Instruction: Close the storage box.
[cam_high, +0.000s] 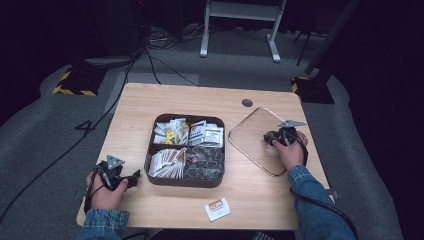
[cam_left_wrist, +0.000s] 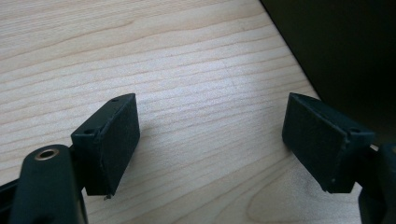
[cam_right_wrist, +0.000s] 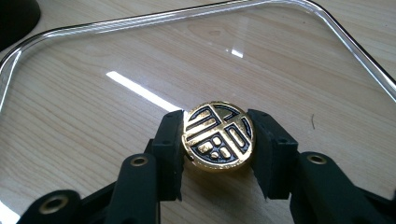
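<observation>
The right gripper (cam_right_wrist: 218, 144) pinches a round knob (cam_right_wrist: 218, 136) between its two black, matte pads. The knob is a small flat disc of shiny gold metal with black fields, and a pattern of straight bars and small squares is cut in its face. It sits in the middle of a clear glass lid (cam_right_wrist: 289, 70), flat, with rounded corners and a thin bright rim; the pale wood grain of the table (cam_right_wrist: 70, 121) shows through the glass under the gripper. The left gripper (cam_left_wrist: 212, 140) has its jaws spread wide, with nothing between the rough, felt-like pads; it is low over the bare wood. Just to its right stands the dark wall of a brown tray (cam_high: 186, 181), rounded, with four compartments of paper sachets.
</observation>
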